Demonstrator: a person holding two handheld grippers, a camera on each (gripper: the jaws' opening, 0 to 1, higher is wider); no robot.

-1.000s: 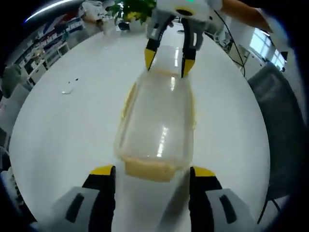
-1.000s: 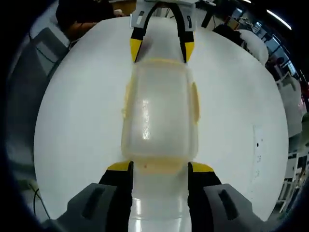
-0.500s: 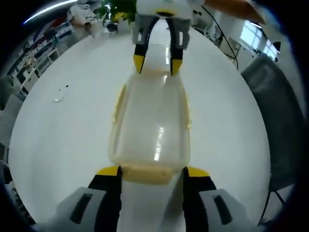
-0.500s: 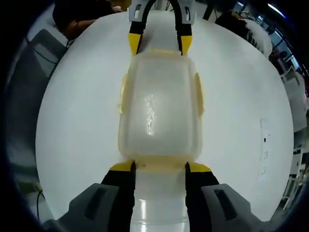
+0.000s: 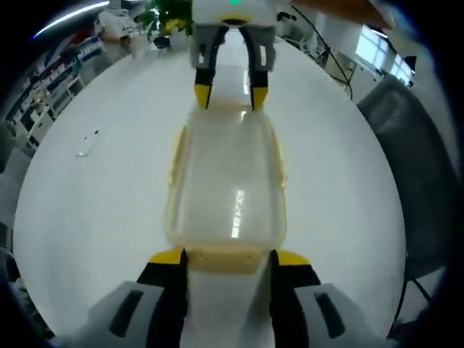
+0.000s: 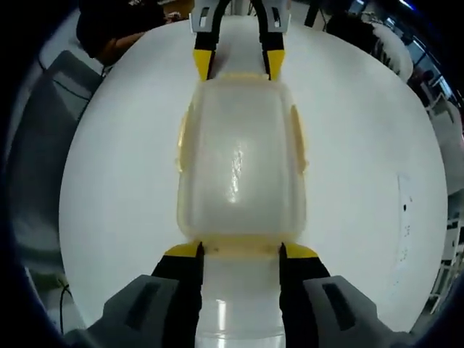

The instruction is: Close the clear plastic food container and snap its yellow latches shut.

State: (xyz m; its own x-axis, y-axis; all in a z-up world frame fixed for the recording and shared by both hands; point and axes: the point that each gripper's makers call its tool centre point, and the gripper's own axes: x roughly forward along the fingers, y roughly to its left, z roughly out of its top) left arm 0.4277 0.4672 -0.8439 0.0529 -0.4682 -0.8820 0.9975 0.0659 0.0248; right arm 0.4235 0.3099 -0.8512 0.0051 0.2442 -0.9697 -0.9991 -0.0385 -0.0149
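Observation:
The clear plastic container (image 5: pixel 226 174) lies lengthwise on the white table with its lid on and yellow side latches (image 5: pixel 176 148) against its long walls. My left gripper (image 5: pixel 229 259) is shut on the near yellow end latch (image 5: pixel 223 259), a jaw pressed to each side. At the far end my right gripper (image 5: pixel 230 96) straddles the opposite end. In the right gripper view the container (image 6: pixel 239 159) fills the middle. There my right gripper (image 6: pixel 241 251) holds its own yellow end latch (image 6: pixel 241 248) between both jaws, and my left gripper (image 6: pixel 238 65) sits at the far end.
The round white table (image 5: pixel 87 217) stretches wide on both sides of the container. A small pale object (image 5: pixel 85 148) lies on it to the left. A grey chair (image 5: pixel 413 145) stands beyond the right edge, and a green plant (image 5: pixel 163 14) at the back. A person (image 6: pixel 109 29) sits past the table.
My left gripper has slid up to the container's end and its jaws have narrowed onto the end latch. The right gripper's jaws stay at the same width on the other end.

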